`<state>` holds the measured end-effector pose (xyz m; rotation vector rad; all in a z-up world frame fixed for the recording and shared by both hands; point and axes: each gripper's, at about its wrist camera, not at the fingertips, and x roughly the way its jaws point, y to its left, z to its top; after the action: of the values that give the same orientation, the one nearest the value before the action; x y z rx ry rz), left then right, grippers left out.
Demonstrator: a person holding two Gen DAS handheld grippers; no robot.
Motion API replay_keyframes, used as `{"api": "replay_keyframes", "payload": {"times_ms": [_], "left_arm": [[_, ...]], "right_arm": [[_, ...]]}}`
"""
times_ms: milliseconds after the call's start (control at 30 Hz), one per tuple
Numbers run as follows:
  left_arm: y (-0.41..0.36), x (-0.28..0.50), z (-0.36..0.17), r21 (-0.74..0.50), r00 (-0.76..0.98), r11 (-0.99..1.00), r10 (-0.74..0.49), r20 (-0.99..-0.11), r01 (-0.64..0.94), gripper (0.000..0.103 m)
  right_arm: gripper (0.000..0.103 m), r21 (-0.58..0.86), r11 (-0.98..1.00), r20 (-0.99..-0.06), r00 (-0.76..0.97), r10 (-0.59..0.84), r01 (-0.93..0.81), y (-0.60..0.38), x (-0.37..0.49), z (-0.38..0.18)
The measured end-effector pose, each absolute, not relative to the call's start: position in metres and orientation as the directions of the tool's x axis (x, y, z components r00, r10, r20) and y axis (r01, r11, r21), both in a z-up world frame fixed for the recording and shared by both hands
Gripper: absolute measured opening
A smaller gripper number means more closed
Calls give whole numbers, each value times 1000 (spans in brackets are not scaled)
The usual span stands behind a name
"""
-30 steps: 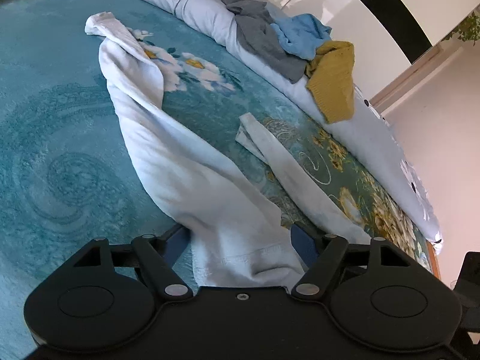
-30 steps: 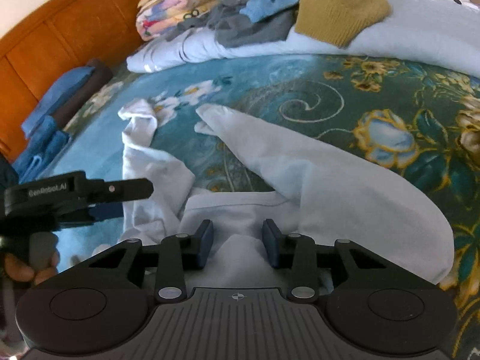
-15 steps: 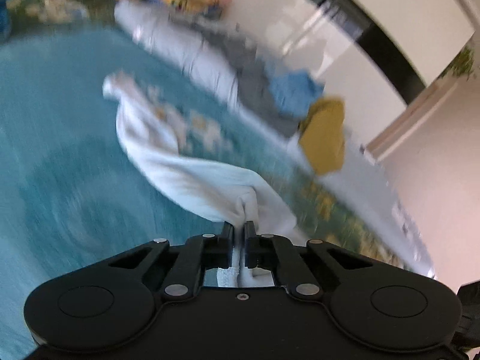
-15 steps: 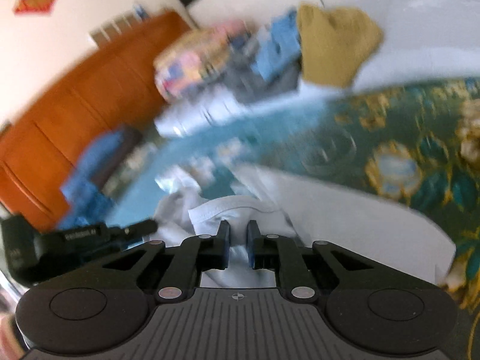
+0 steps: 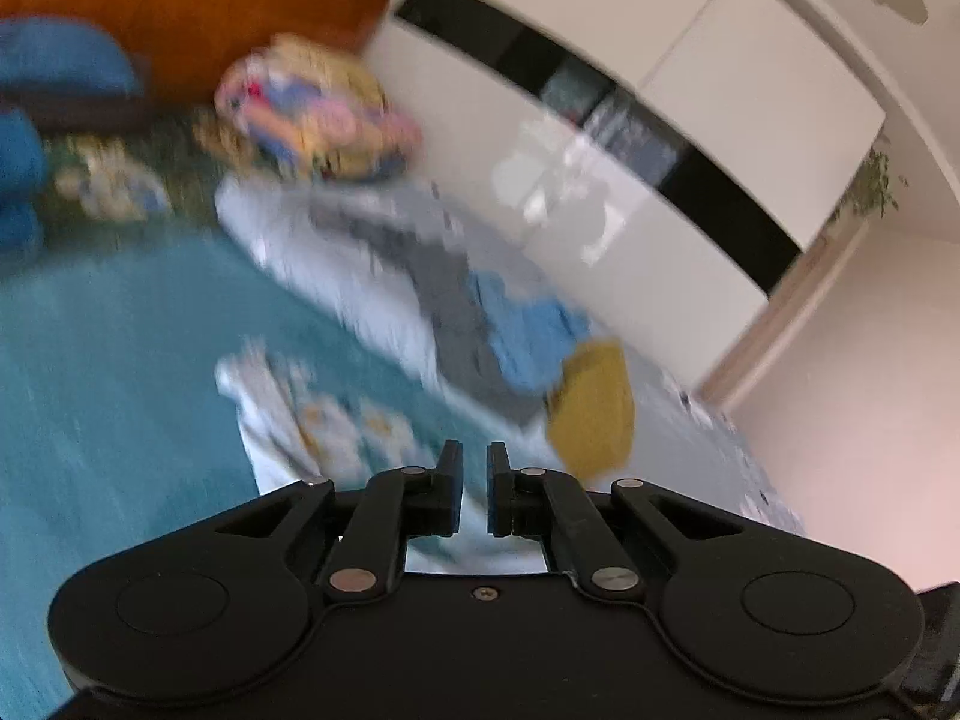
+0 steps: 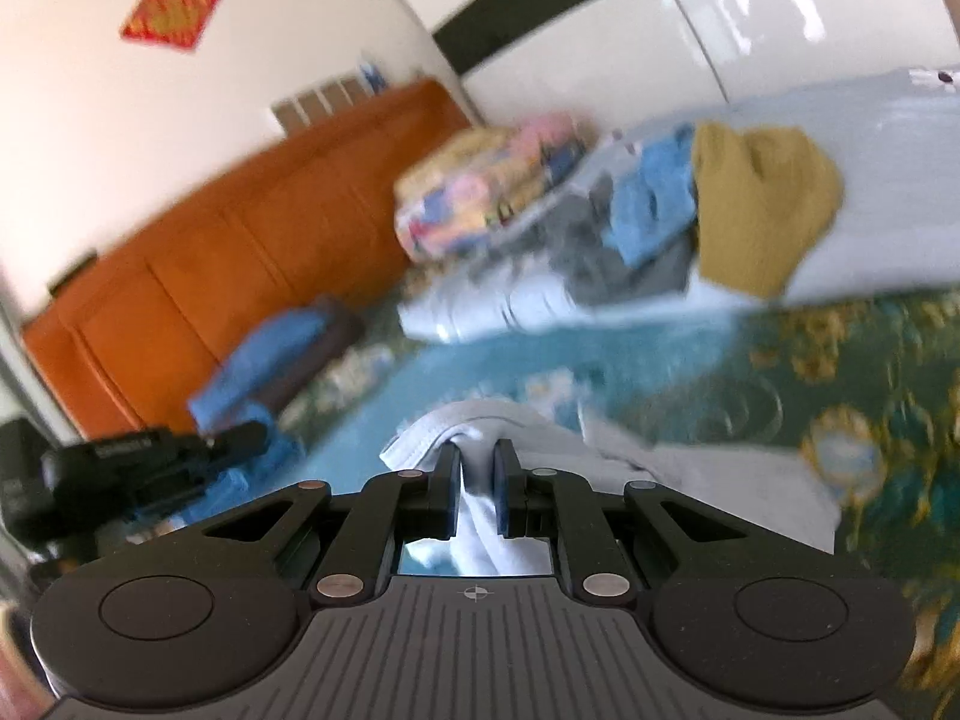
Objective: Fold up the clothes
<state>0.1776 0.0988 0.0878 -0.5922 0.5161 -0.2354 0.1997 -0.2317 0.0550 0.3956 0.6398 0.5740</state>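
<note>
Left tool (image 5: 474, 495) and right tool (image 6: 477, 495) both clamped narrow on white garment (image 6: 480, 516), held above teal bed (image 5: 108, 372). Unfolded clothes pile (image 6: 690, 222) heaped behind, blurry.

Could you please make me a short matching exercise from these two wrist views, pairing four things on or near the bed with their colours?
Things:
1. garment pinched in the right hand-held gripper
2. sweater on the pile
3. headboard
4. bedspread

Colours:
A. orange-brown
B. teal
C. white
D. mustard yellow

Pairs: 1-C, 2-D, 3-A, 4-B
</note>
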Motion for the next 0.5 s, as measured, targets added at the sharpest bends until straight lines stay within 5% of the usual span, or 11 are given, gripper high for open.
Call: {"api": "replay_keyframes", "payload": {"times_ms": [200, 267, 300, 333, 500], "left_arm": [[75, 169, 36, -635, 763, 772, -433, -479, 40, 6], [73, 164, 23, -644, 739, 764, -450, -501, 28, 13], [74, 160, 19, -647, 734, 762, -453, -506, 24, 19], [75, 156, 16, -652, 732, 758, -455, -507, 21, 20], [82, 144, 5, -668, 735, 744, -448, -509, -9, 26]], "right_arm": [[14, 458, 784, -545, 565, 620, -418, -217, 177, 26], [24, 459, 780, -530, 574, 625, -425, -224, 172, 28], [44, 471, 778, -515, 587, 625, -415, -233, 172, 30], [50, 470, 789, -509, 609, 608, -396, -242, 173, 31], [50, 350, 910, -603, 691, 400, -221, -275, 183, 17]]}}
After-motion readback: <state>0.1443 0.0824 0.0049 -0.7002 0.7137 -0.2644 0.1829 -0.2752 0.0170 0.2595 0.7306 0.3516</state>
